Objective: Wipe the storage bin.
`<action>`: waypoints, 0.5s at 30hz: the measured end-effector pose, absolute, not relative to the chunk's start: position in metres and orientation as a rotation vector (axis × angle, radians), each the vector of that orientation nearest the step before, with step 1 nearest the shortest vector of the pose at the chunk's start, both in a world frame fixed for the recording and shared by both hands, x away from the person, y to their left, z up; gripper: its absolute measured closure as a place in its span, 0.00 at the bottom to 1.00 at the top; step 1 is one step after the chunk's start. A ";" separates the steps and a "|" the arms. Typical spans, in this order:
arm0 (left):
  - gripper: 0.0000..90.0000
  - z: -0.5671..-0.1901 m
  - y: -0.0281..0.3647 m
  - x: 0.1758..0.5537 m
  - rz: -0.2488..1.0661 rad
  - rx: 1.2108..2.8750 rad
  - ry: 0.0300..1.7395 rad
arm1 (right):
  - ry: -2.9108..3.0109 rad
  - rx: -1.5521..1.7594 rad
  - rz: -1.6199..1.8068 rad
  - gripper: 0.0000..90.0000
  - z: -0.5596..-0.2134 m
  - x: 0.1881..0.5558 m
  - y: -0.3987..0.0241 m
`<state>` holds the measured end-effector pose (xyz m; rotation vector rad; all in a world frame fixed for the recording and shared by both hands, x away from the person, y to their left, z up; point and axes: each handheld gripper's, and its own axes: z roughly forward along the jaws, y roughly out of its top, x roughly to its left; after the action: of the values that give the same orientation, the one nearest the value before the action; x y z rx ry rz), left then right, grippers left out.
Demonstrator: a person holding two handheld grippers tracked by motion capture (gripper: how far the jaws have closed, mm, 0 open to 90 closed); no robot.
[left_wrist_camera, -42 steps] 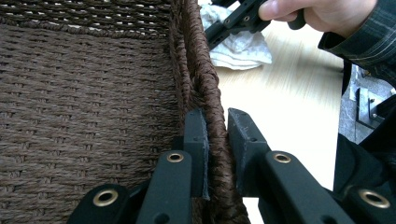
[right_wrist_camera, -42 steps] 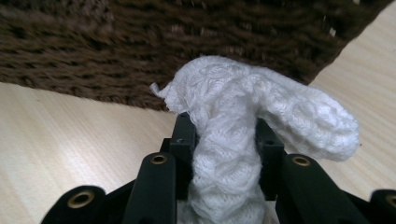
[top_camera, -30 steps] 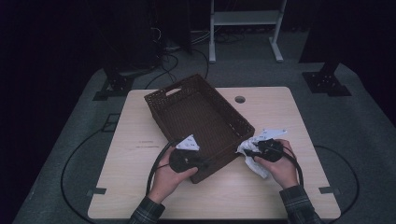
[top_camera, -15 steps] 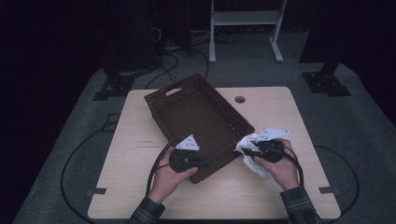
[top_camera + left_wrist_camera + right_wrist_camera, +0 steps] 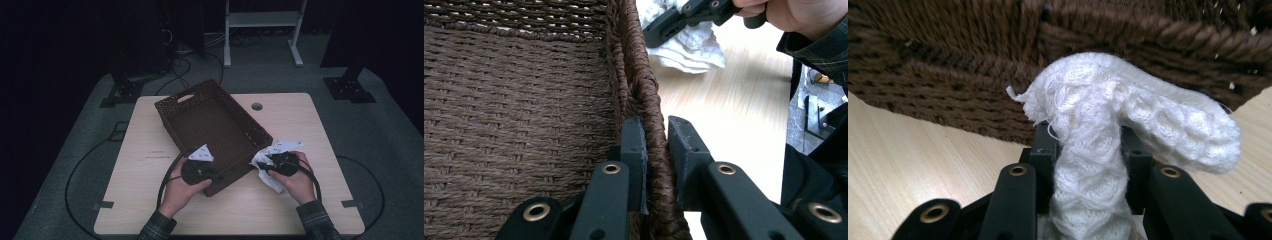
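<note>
Two tools clamped: left tool (image 5: 655, 150) on basket rim (image 5: 644, 95), right tool (image 5: 1088, 150) on white cloth (image 5: 1118, 115).

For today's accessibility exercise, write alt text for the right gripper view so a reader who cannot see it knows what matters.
The right claw pinches a bunched white cloth, whose free end flops over to the right above the black jaws. Just beyond it stands the dark brown woven wall of a basket, resting on a pale wooden table.
</note>
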<state>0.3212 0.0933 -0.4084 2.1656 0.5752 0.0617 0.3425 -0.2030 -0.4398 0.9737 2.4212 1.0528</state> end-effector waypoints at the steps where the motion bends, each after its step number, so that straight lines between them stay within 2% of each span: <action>1: 0.86 -0.408 0.093 0.321 0.061 2.166 0.575 | 2.424 0.979 1.053 0.75 -0.441 0.343 -0.203; 15: 0.86 -0.408 0.093 0.321 0.061 2.166 0.576 | 2.474 0.985 0.989 0.75 -0.458 0.348 -0.198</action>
<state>0.3212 0.0932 -0.4083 2.1663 0.5760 0.0609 0.3481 -0.1984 -0.4584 0.9852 2.4741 0.9893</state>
